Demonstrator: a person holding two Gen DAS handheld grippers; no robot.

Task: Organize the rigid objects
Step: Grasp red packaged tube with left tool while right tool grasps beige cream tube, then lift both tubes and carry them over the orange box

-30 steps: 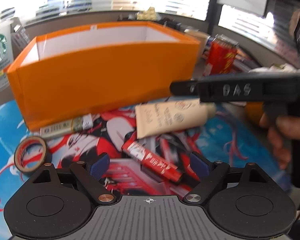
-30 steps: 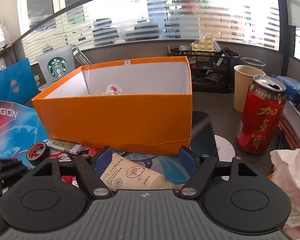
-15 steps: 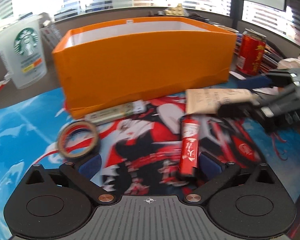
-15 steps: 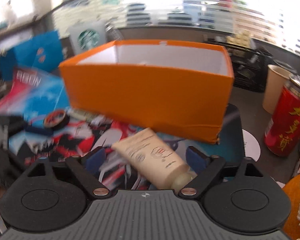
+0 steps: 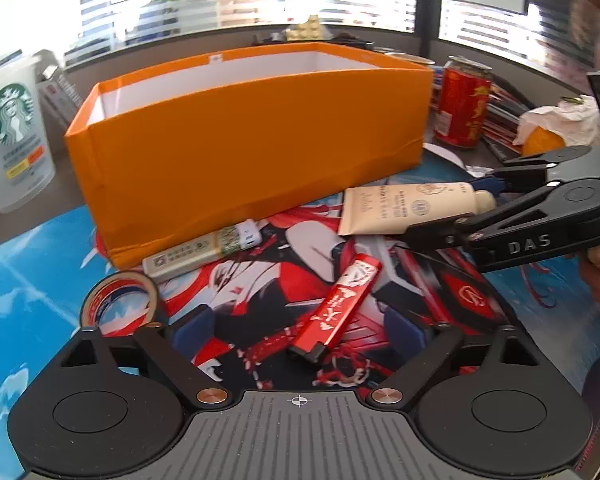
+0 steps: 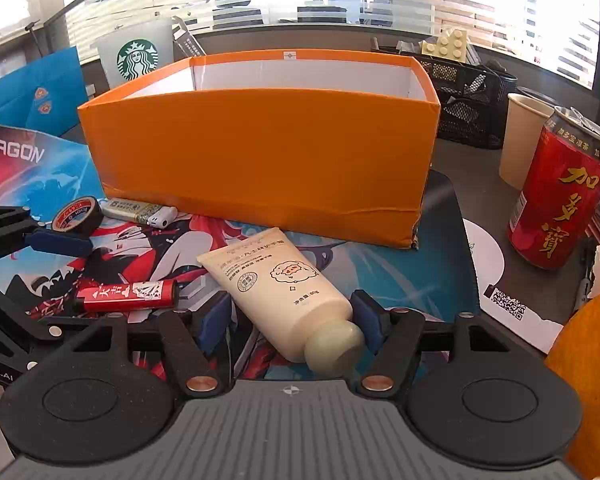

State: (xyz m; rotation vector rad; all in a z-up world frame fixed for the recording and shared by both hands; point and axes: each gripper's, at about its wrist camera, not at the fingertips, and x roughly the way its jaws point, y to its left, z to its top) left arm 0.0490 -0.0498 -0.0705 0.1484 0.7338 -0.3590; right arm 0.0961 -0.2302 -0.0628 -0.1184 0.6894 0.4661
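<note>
A red lighter (image 5: 336, 304) lies on the printed mat, its near end between the pads of my left gripper (image 5: 298, 328). Those jaws are closing but stand clear of it. A cream tube (image 6: 284, 280) lies cap-first between the pads of my right gripper (image 6: 292, 318), whose jaws are also closing with small gaps still showing. The left wrist view shows the right gripper (image 5: 448, 208) straddling the tube (image 5: 400, 206). Behind both stands the open orange box (image 6: 260, 160). A green-and-white lighter (image 5: 204, 250) and a tape roll (image 5: 120, 300) lie by its front wall.
A red can (image 6: 556, 196), a paper cup (image 6: 524, 140) and a black mesh basket (image 6: 468, 92) stand right of the box. A Starbucks cup (image 5: 12, 132) stands at its left. An orange under tissue (image 5: 544, 142) sits far right.
Both grippers sank toward the mat. The red lighter now lies between the left pads and the tube deeper between the right pads. Both jaws widened, then narrowed.
</note>
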